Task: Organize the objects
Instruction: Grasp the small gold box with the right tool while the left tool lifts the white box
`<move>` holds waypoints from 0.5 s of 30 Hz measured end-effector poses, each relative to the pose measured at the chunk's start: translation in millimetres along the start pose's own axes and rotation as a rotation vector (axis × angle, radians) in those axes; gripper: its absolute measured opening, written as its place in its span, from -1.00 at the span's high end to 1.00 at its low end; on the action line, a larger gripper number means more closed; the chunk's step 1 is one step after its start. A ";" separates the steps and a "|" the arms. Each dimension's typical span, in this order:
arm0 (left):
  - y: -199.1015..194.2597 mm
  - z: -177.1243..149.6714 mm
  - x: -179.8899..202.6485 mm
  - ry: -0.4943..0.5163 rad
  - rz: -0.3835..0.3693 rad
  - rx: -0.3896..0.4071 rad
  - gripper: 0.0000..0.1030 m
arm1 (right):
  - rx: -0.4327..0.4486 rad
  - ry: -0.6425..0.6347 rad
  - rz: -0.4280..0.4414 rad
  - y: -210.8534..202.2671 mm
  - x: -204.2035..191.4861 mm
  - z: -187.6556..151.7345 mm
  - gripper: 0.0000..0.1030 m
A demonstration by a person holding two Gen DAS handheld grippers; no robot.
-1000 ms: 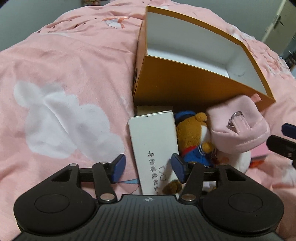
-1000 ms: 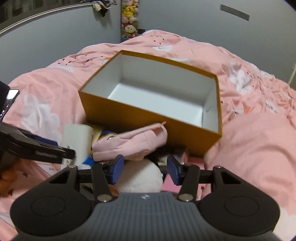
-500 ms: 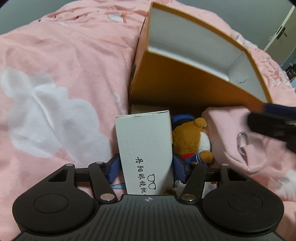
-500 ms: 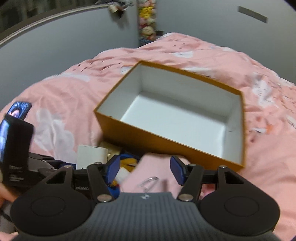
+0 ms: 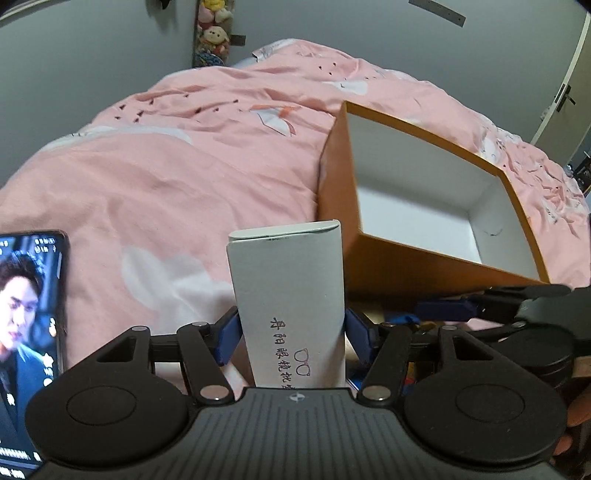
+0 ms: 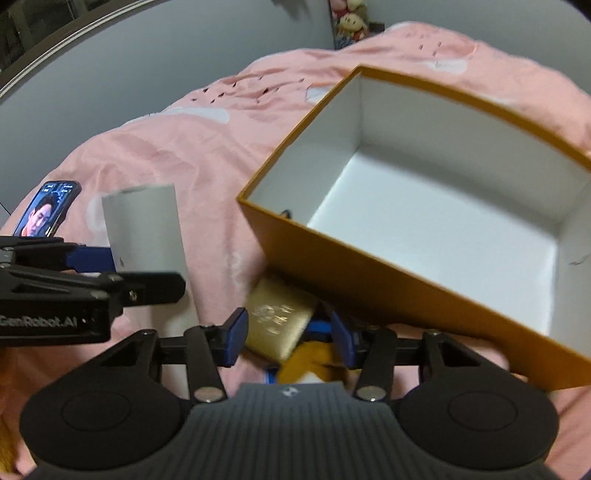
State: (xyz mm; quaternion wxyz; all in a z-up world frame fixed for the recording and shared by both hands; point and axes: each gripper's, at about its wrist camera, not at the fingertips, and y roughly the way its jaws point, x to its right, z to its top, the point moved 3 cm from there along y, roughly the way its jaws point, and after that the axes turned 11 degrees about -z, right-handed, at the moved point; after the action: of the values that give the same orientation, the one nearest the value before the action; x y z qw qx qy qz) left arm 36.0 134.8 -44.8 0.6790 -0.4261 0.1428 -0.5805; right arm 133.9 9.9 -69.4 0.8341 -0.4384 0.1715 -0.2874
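My left gripper (image 5: pixel 290 332) is shut on a tall white carton (image 5: pixel 290 295) printed with glasses and Chinese text, held upright above the bed, left of the open orange box (image 5: pixel 424 254). The carton (image 6: pixel 147 232) and left gripper (image 6: pixel 92 280) also show in the right wrist view. My right gripper (image 6: pixel 288 332) stands apart around a gold box (image 6: pixel 279 325) and an orange plush toy (image 6: pixel 310 369) that lie below it, close to the orange box's (image 6: pixel 369 291) near wall. The box interior is white and holds nothing.
A pink duvet (image 5: pixel 184 177) covers the bed. A phone (image 5: pixel 29 314) with a lit screen shows at left, also in the right wrist view (image 6: pixel 46 208). Plush toys (image 5: pixel 212 29) hang by the grey wall. A door (image 5: pixel 561 92) stands at far right.
My left gripper closed on the white carton and lifted it off the bed. My right gripper rose and moved left, off the pink pouch, over the gold box and plush toy.
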 end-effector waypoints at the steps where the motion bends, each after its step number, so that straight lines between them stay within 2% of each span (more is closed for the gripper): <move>1: -0.3 0.8 -4.3 0.001 0.005 0.001 -0.34 | -0.007 0.002 -0.001 5.6 -4.3 0.6 -0.23; 4: 8.5 2.3 -14.2 -0.024 0.011 -0.013 -0.35 | -0.023 -0.024 -0.026 21.4 -17.3 2.4 -0.35; 7: 12.8 0.9 -21.3 -0.047 0.016 -0.025 -0.35 | -0.046 -0.045 -0.058 36.1 -23.4 2.4 -0.38; 12: 21.3 2.6 -22.1 -0.037 0.015 -0.034 -0.35 | -0.065 -0.082 -0.079 57.3 -31.9 -2.0 -0.55; 15: 24.6 2.7 -24.3 -0.038 0.009 -0.037 -0.35 | -0.070 -0.093 -0.096 63.3 -35.4 -2.4 -0.55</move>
State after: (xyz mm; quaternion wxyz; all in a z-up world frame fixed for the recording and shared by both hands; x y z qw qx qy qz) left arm 47.3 157.1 -68.8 0.6762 -0.4487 0.1428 -0.5666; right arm 125.9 59.2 -122.1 0.8105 -0.4881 0.1214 -0.3001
